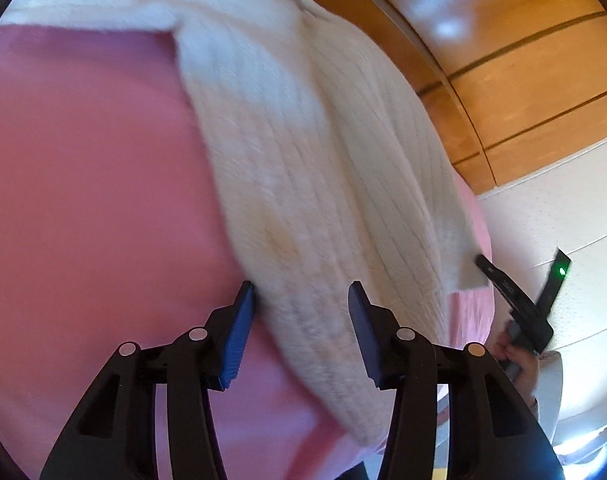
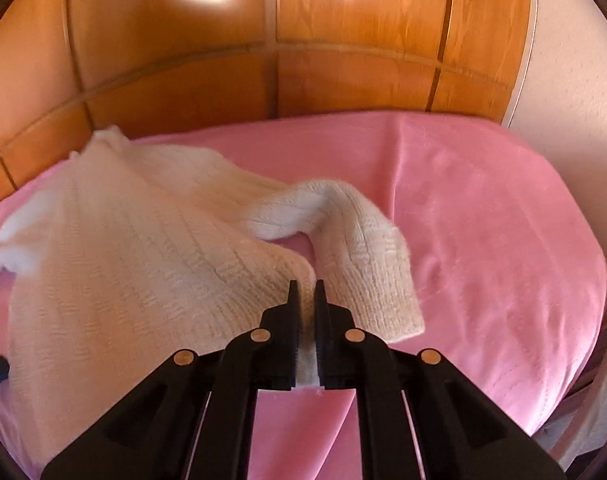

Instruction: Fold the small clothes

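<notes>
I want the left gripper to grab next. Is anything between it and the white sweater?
Nothing visible. The open left gripper sits right at the white knit sweater, its hem between the fingers, on the pink blanket. The right gripper already pinches another edge.

No words, labels, brand names or numbers could be read anywhere. Nothing carried print that was sharp enough to make out.

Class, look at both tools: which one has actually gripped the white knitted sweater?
The right tool: its jaws are shut on the hem of the sweater. The left tool is open, its jaws straddling the knit unpinched.
</notes>
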`<state>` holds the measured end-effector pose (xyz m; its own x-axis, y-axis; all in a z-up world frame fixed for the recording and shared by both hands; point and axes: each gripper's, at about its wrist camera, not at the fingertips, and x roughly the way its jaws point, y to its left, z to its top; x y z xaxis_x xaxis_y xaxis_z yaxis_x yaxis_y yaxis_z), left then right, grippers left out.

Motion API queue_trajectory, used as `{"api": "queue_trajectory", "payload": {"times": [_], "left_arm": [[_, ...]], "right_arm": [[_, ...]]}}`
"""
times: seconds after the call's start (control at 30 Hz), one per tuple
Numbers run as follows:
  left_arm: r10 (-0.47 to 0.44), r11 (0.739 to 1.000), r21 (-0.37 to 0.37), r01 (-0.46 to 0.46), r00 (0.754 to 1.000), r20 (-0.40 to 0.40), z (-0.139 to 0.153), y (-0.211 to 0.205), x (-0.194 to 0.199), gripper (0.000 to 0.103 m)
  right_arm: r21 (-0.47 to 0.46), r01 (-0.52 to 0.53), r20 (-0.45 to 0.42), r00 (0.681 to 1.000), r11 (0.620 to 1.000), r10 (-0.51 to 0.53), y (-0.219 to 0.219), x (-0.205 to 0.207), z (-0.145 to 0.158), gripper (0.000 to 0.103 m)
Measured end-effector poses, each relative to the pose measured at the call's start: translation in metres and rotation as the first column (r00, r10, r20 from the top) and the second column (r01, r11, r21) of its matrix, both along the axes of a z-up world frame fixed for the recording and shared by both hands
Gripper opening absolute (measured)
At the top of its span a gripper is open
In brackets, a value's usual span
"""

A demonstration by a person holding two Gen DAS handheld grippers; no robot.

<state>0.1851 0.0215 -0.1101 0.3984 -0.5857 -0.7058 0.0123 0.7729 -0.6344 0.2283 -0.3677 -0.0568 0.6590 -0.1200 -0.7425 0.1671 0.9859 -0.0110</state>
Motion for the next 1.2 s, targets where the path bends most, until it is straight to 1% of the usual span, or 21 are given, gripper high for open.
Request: {"api": "queue_trajectory", "payload": {"times": [0.03,0.07,0.1,0.13,0.27,0.37,0.47,0.53,0.57,0.63,0.67,0.73,0.8,0.87,0.93,0.97,1.03,1.07,1.1,1.17,1.2], "left_arm": [[-0.001,1.0,0.016,0.001,1.0,0.009,0.0,-0.005,0.0,0.04],[-0.008,0.999,0.032,0.008,1.0,0.023,0.001,-0.01,0.0,0.026],[-0.031,0.999,0.034,0.031,0.999,0.024,0.001,-0.015,0.001,0.01],[-0.021,0.999,0.031,0.02,0.999,0.03,0.002,-0.014,0.001,0.01],[-0.012,1.0,0.023,0.009,0.991,0.137,0.035,0.008,-0.009,0.009],[-0.013,0.998,0.06,0.0,0.977,0.214,0.069,0.045,-0.027,0.008],[0.001,0.993,0.118,-0.031,0.97,0.244,0.093,0.08,-0.046,0.008],[0.015,0.99,0.135,-0.049,0.971,0.24,0.098,0.103,-0.06,0.008],[0.022,0.988,0.145,-0.057,0.973,0.232,0.098,0.112,-0.069,0.008],[0.025,0.981,0.182,-0.063,0.978,0.208,0.093,0.123,-0.085,0.008],[0.028,0.977,0.203,-0.066,0.982,0.185,0.087,0.125,-0.096,0.008],[0.037,0.971,0.228,-0.067,0.99,0.134,0.07,0.144,-0.113,0.008],[0.064,0.957,0.276,-0.084,0.995,0.082,0.049,0.15,-0.126,0.008],[0.101,0.961,0.256,-0.108,0.994,0.04,0.034,0.16,-0.131,0.008],[0.138,0.967,0.213,-0.141,0.99,0.029,0.028,0.164,-0.128,0.012],[0.15,0.969,0.196,-0.153,0.988,0.029,0.028,0.166,-0.125,0.012],[0.192,0.966,0.173,-0.194,0.981,0.03,0.03,0.174,-0.117,0.026],[0.226,0.958,0.173,-0.229,0.973,0.041,0.033,0.183,-0.114,0.028],[0.253,0.949,0.18,-0.259,0.966,0.054,0.036,0.187,-0.113,0.028],[0.319,0.925,0.195,-0.327,0.945,0.07,0.037,0.207,-0.11,0.028],[0.356,0.913,0.185,-0.363,0.932,0.068,0.038,0.219,-0.102,0.028]], "right_arm": [[-0.006,-0.004,-0.009,1.0,1.0,0.004,0.003,0.004,-0.004,0.006],[-0.011,-0.009,-0.014,1.0,1.0,0.009,-0.001,0.001,-0.006,0.006],[-0.016,-0.016,-0.015,1.0,1.0,0.016,0.001,0.001,-0.006,0.006],[-0.018,-0.023,-0.01,1.0,1.0,0.023,0.0,0.001,-0.005,0.006],[0.027,-0.085,0.045,0.996,0.996,0.083,0.008,-0.023,0.023,0.006],[0.073,-0.17,0.075,0.984,0.983,0.164,0.025,-0.052,0.046,0.006],[0.095,-0.266,0.085,0.962,0.959,0.258,0.05,-0.083,0.058,0.006],[0.109,-0.336,0.078,0.941,0.936,0.329,0.071,-0.105,0.061,0.005],[0.12,-0.371,0.064,0.928,0.921,0.366,0.081,-0.12,0.059,0.005],[0.114,-0.401,0.031,0.916,0.909,0.4,0.093,-0.141,0.053,0.005],[0.123,-0.407,-0.001,0.912,0.905,0.41,0.097,-0.153,0.045,0.005],[0.181,-0.403,-0.068,0.905,0.897,0.421,0.105,-0.167,0.027,0.005],[0.193,-0.414,-0.136,0.887,0.89,0.442,0.115,-0.178,0.005,0.005],[0.206,-0.411,-0.181,0.876,0.888,0.447,0.122,-0.182,-0.012,0.005],[0.17,-0.394,-0.218,0.878,0.903,0.425,0.123,-0.178,-0.024,0.005],[0.176,-0.394,-0.228,0.875,0.902,0.427,0.123,-0.175,-0.025,0.006],[0.154,-0.394,-0.219,0.88,0.906,0.421,0.122,-0.171,-0.017,0.017],[0.127,-0.401,-0.208,0.883,0.907,0.42,0.122,-0.168,-0.012,0.039],[0.09,-0.403,-0.181,0.893,0.911,0.413,0.123,-0.165,-0.004,0.055],[0.057,-0.405,-0.137,0.902,0.912,0.409,0.127,-0.157,0.007,0.057],[0.05,-0.408,-0.118,0.904,0.911,0.411,0.132,-0.151,0.011,0.058]]}}
